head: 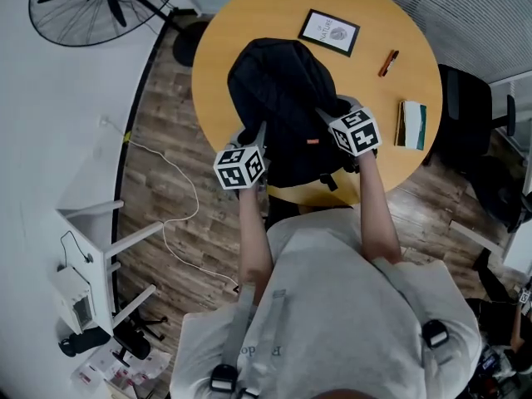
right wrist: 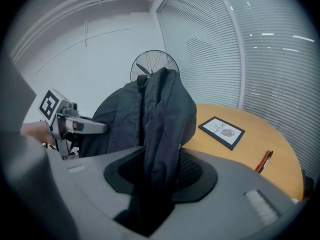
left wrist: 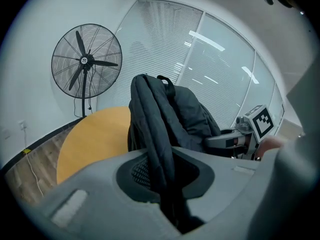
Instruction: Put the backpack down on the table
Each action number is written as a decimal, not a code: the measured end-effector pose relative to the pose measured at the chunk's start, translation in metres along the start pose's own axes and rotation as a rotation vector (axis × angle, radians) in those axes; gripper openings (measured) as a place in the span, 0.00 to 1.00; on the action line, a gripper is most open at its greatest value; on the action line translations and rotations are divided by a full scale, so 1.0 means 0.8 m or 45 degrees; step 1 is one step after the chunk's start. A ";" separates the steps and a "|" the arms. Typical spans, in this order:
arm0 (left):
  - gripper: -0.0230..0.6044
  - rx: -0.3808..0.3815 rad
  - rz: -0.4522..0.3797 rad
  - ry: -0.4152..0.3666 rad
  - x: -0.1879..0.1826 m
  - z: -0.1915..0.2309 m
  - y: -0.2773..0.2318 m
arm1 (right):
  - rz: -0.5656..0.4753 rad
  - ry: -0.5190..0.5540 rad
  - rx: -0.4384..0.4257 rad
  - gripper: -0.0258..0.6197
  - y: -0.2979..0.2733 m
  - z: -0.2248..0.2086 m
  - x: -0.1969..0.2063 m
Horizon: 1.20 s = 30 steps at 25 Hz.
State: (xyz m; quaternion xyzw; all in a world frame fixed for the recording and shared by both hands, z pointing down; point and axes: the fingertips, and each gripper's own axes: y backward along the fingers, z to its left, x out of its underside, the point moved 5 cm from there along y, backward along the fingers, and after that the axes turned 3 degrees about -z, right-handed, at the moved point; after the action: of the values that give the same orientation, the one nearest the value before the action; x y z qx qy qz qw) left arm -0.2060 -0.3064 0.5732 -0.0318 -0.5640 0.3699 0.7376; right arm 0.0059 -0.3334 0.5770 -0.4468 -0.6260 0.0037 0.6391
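Wooden table (head: 399, 23): round; set the bag toward 12 o'clock.
Backpack (head: 283, 98): dark, over the 6 o'clock edge; base perhaps not landed.
Left gripper (left wrist: 167, 184): clamped on fabric, bag's 8 o'clock.
Right gripper (right wrist: 150, 184): pinching fabric, 4 o'clock; lower both evenly.

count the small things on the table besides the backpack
3: framed picture at the far side, red pen right of it, book at the right edge; backpack may hide more.

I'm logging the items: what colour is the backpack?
Black; the backpack shows best in the head view.
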 end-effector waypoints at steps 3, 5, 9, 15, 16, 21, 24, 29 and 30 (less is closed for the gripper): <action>0.12 0.005 0.033 -0.001 0.002 0.014 -0.009 | 0.021 0.012 0.017 0.27 -0.017 -0.002 -0.001; 0.12 0.010 0.052 -0.002 0.002 0.022 -0.015 | 0.032 0.008 0.020 0.27 -0.027 -0.004 -0.001; 0.12 0.019 0.089 0.004 0.003 0.042 -0.025 | 0.059 0.009 0.009 0.27 -0.051 -0.009 -0.004; 0.13 0.028 0.122 0.039 0.013 0.064 -0.041 | 0.115 0.021 -0.035 0.28 -0.081 -0.027 0.003; 0.13 0.027 0.129 0.043 0.015 0.068 -0.043 | 0.127 0.021 -0.041 0.29 -0.086 -0.029 0.004; 0.14 0.027 0.168 0.085 0.029 0.094 -0.056 | 0.190 0.028 -0.050 0.30 -0.113 -0.037 0.010; 0.16 0.031 0.191 0.135 0.039 0.109 -0.061 | 0.233 0.024 -0.032 0.32 -0.128 -0.043 0.018; 0.21 0.025 0.271 0.129 0.050 0.139 -0.067 | 0.302 -0.002 0.017 0.34 -0.154 -0.051 0.027; 0.21 0.024 0.286 0.128 0.053 0.144 -0.070 | 0.314 -0.003 0.024 0.34 -0.159 -0.052 0.029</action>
State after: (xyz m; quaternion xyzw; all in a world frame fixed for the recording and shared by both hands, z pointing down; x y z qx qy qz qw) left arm -0.2724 -0.3649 0.6750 -0.1064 -0.5156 0.4534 0.7192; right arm -0.0262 -0.4201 0.6764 -0.5142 -0.5670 0.0887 0.6373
